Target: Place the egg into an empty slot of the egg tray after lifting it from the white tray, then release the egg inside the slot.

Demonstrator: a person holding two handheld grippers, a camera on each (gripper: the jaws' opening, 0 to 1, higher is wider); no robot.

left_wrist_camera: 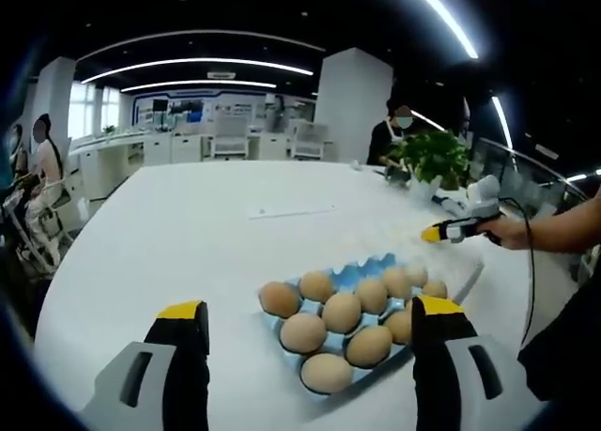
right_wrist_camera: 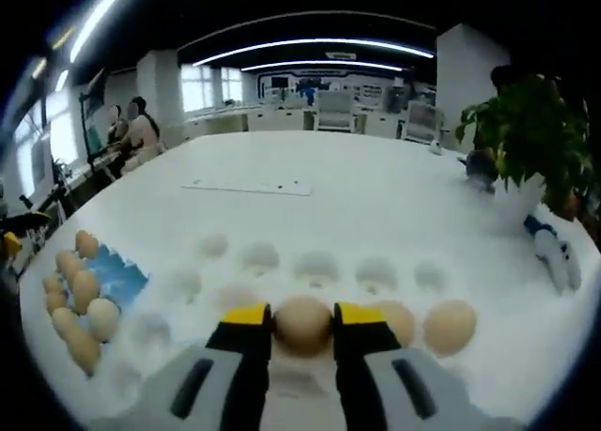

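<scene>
While our left gripper (left_wrist_camera: 305,320) hovers over the white table (left_wrist_camera: 188,234), we see its two yellow-tipped fingers (left_wrist_camera: 183,311) spread wide with nothing between them. Ahead of the left finger lies bare tabletop; between the fingers and slightly beyond their tips sits the blue egg tray (left_wrist_camera: 376,267), loaded with brown eggs (left_wrist_camera: 341,311). Its near corner reaches toward the right finger, whose tip overlaps one egg in this view. Farther out, past the right fingertip, a person's hand (left_wrist_camera: 510,230) holds our other gripper low over the table, close to the far end of the blue tray. A potted plant (left_wrist_camera: 434,159) stands beyond that, and a sheet of paper (left_wrist_camera: 291,209) lies flat well ahead of the fingers.

In the right gripper view, the blue egg tray (right_wrist_camera: 117,276) sits far off to the left of the fingers, eggs lined along its near edge. Ahead of the fingers spreads the white tray (right_wrist_camera: 315,267), its round hollows hard to tell from the table. We have the right gripper (right_wrist_camera: 302,324) closed on one egg (right_wrist_camera: 302,325), pinched between the two fingertips, low in the white tray; we cannot tell whether it is clear of its hollow. Just right of the right finger rest two more eggs (right_wrist_camera: 449,326) in the same row.
</scene>
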